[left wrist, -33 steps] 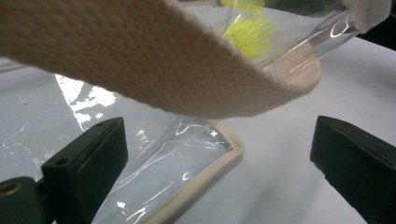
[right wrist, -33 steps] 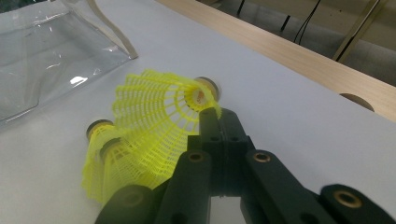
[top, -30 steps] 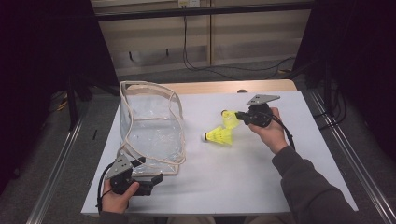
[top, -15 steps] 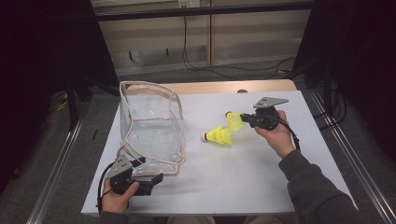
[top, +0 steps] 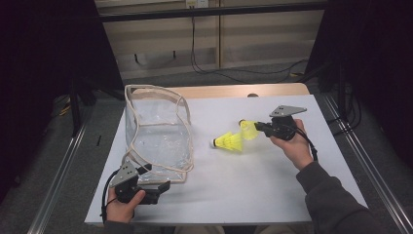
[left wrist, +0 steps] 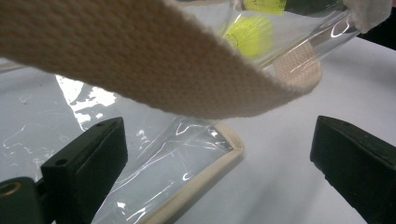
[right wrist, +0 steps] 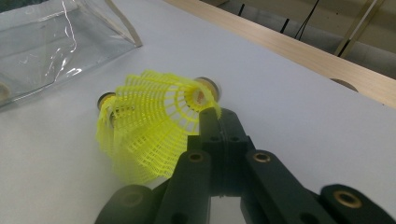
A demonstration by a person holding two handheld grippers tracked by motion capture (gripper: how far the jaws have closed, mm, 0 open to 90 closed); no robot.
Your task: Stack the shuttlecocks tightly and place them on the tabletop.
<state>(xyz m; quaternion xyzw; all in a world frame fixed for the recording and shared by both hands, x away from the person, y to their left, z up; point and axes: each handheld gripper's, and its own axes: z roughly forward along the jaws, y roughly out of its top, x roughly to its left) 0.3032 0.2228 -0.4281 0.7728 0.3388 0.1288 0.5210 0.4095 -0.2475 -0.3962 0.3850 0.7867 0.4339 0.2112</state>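
One shuttlecock [right wrist: 154, 112] pinched, seemingly, in right claw [right wrist: 212, 116]

Second shuttlecock [right wrist: 109, 105] — mostly hidden behind held shuttlecock [right wrist: 159, 116]; bag strap [left wrist: 140, 60] blurred — cut off.

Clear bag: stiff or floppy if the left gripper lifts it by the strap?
Probably floppy: the clear bag has thin, wrinkled film walls and a soft woven strap. It would likely sag. The glossy film looks slippery, so the trim edge seems the safer grip.

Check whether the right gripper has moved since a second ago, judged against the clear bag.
Yes. In the high view the right gripper, shut on a yellow shuttlecock, has drifted rightward, away from the clear bag.
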